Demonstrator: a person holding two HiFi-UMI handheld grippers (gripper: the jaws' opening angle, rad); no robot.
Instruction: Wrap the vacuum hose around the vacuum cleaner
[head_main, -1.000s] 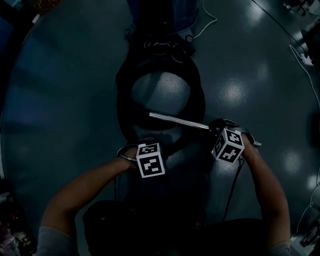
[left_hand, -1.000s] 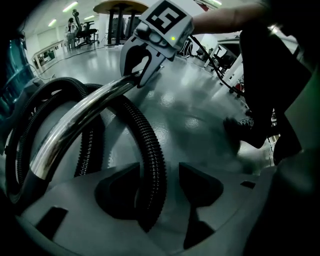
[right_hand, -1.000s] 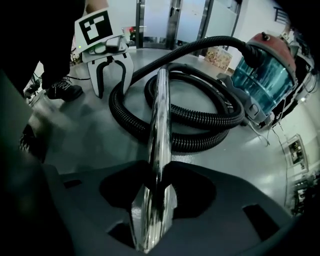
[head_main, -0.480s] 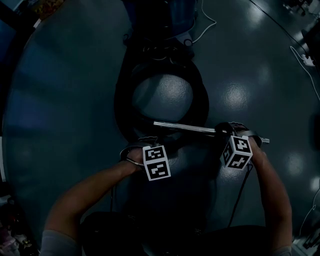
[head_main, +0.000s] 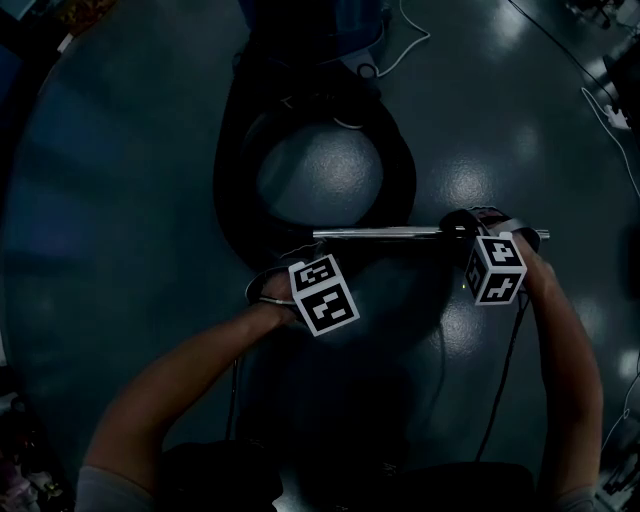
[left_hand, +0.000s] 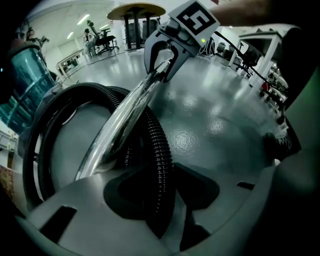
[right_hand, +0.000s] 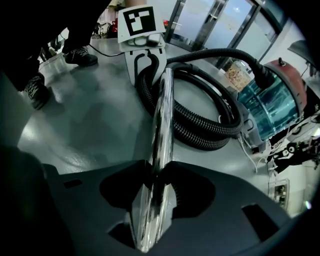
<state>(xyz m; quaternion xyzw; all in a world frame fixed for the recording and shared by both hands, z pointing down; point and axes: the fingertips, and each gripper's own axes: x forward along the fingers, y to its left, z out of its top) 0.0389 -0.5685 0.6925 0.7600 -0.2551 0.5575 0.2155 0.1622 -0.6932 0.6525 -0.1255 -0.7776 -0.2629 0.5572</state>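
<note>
The black ribbed vacuum hose (head_main: 398, 180) lies in a loop on the grey floor in front of the vacuum cleaner (right_hand: 274, 97), which has a teal canister. A chrome tube (head_main: 385, 233) at the hose's end lies level across the near side of the loop. My left gripper (left_hand: 161, 184) is shut on the hose (left_hand: 158, 150) near where it joins the tube (left_hand: 122, 122). My right gripper (right_hand: 159, 176) is shut on the chrome tube (right_hand: 162, 115) near its free end. In the head view the left gripper (head_main: 300, 264) is below the loop and the right gripper (head_main: 466, 229) is to its right.
White cables (head_main: 608, 108) trail over the floor at the right and by the vacuum (head_main: 405, 40). A person's shoes (right_hand: 36, 91) stand on the floor to the left in the right gripper view. A round table (left_hand: 136, 9) and chairs stand far off.
The chrome tube has swung from slanted to level. My right gripper has moved right and away from me with it. My left gripper has shifted a little to the right.
</note>
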